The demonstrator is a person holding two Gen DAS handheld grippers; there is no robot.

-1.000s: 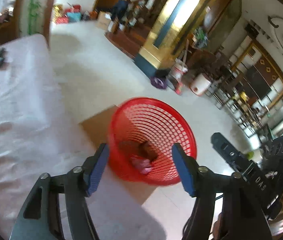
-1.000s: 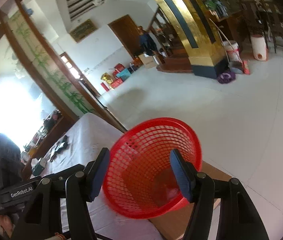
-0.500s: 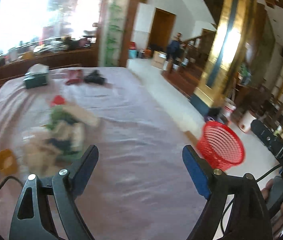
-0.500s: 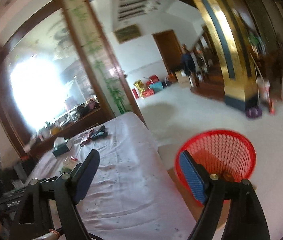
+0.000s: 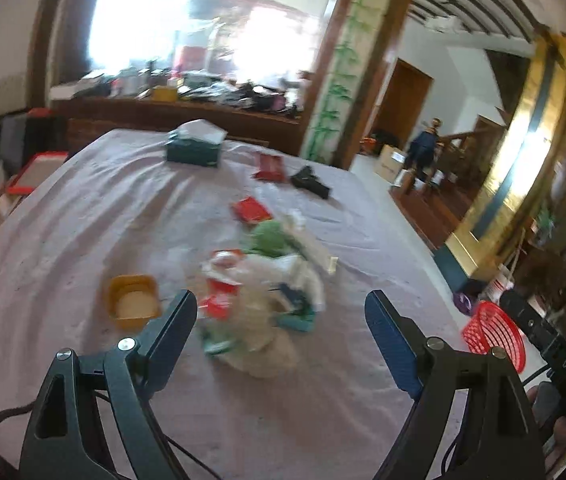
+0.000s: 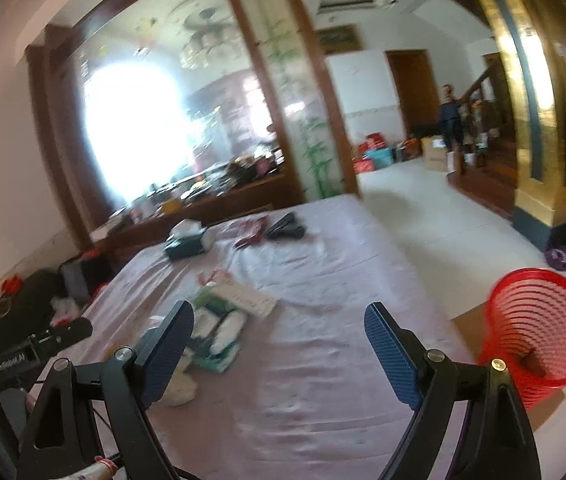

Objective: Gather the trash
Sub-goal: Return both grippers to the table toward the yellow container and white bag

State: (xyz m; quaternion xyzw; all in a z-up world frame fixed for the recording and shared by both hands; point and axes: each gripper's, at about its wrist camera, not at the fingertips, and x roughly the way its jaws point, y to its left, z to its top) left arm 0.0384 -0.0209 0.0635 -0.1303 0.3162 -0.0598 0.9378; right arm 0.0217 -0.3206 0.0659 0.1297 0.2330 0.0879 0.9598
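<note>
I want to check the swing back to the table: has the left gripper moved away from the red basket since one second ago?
Yes. The left gripper framed the red basket before; now it faces the trash pile, basket at right.

Mixed trash pile (image 5: 263,292) mid-table; red basket (image 6: 539,328) on floor.

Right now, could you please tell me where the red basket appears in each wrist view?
Left wrist: red basket at lower right, on the floor past the table's edge.
Right wrist: red basket at right edge, mid-height.
Shared landmark: green tissue box at the table's far end.
</note>
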